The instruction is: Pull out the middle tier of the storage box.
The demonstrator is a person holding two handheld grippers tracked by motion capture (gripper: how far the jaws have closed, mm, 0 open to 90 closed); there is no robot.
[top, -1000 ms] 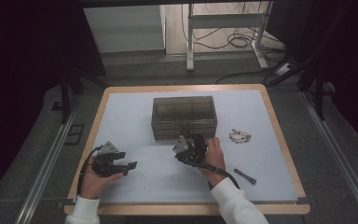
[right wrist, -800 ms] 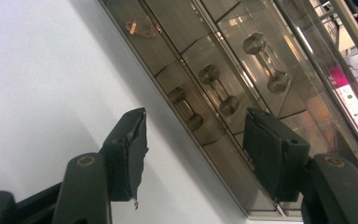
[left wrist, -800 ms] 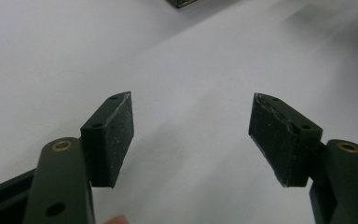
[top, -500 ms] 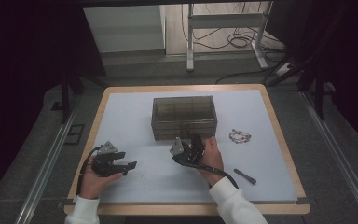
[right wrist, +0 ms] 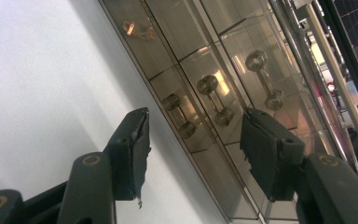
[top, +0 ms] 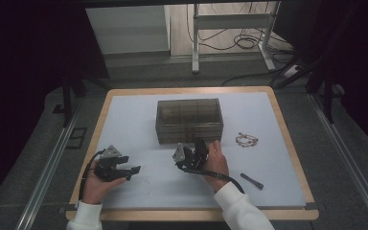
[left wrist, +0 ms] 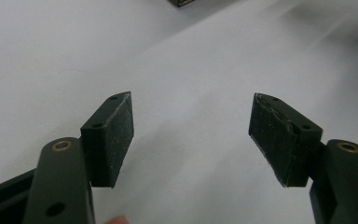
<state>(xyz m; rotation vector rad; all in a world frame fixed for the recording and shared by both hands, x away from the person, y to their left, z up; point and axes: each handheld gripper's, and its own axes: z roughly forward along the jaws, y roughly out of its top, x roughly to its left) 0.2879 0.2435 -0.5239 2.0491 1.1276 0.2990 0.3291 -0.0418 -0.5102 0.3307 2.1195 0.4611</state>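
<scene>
**A:** Where is the drawer box (top: 189,120) you're working at?

**B:** It's a smoked, see-through box (right wrist: 223,84) with stacked drawers, standing near the middle of the white table top (top: 134,120), a little toward the far edge. In your right gripper view its front runs slantwise across the picture, and you can see three small drawer handles (right wrist: 214,100) one above another.

**A:** And your right gripper (top: 191,154)?

**B:** You hold it just in front of the box's lower front, pointing at it. Its jaws stand apart and have just been closing a little, with nothing pinched between them. In your right gripper view (right wrist: 193,149) the lowest handles sit in the gap, farther off; the pads (right wrist: 137,149) touch nothing that I can tell.

**A:** Your left gripper (top: 124,168)?

**B:** You rest it well to the left of the box, near the table's near-left corner, low over the bare white surface. Its jaws are wide apart and empty; in your left gripper view (left wrist: 191,133) there is white table between the pads (left wrist: 116,135), with a corner of the box at the top edge.

**A:** Anything else on the table?

**B:** A beaded bracelet (top: 247,139) lies just right of the box, apart from it. A dark pen-like stick (top: 252,181) lies nearer you, to the right of your right hand (top: 218,160).
</scene>
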